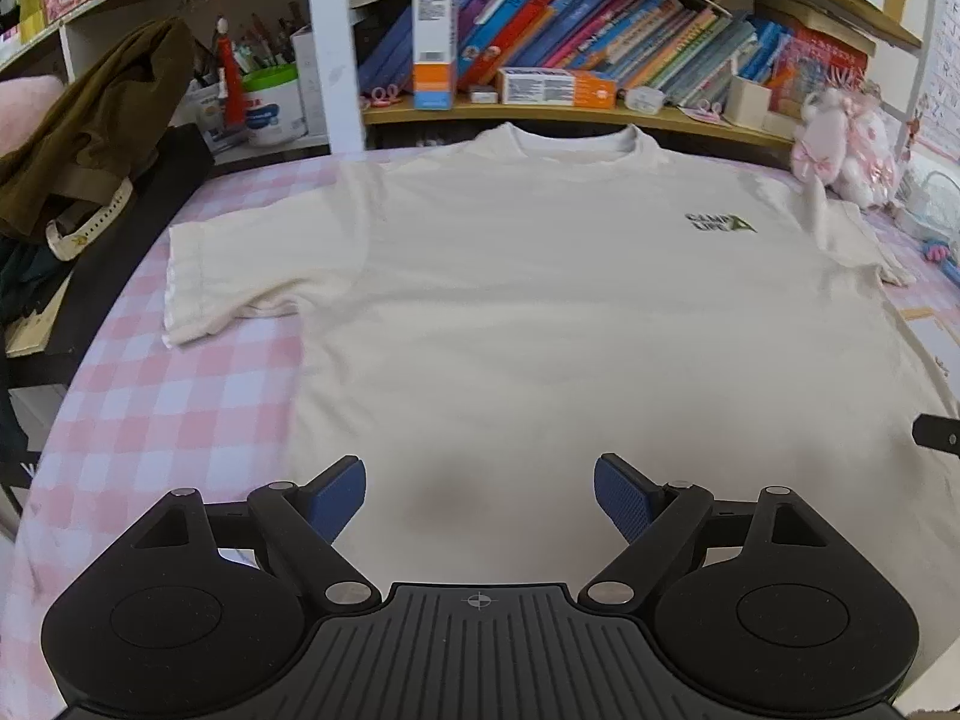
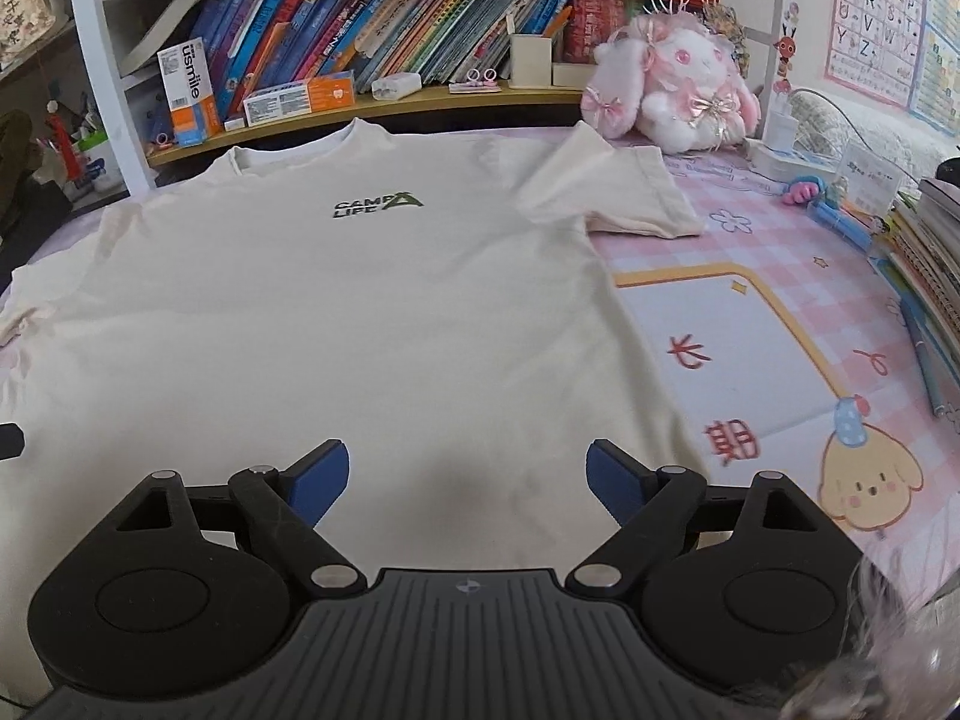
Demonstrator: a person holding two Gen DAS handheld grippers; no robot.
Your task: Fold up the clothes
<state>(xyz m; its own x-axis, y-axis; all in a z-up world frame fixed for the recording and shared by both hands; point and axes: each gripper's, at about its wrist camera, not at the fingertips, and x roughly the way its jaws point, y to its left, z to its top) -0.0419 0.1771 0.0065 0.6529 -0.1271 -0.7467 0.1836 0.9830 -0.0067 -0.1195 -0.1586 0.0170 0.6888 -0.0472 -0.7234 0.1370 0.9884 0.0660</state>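
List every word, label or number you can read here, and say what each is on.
"CAMP LIFE": chest print on the cream T-shirt.
"usmile": upright white and orange box on the shelf.
Single letters such as "M", "N", "U", "V", "Y": alphabet poster.
Book spines, flat orange box: too small or blurred.

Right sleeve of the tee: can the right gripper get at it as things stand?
Probably yes. The right gripper is open over the t-shirt, and the right sleeve lies flat, uncovered; the plush bunny sits beyond it, not in the way.
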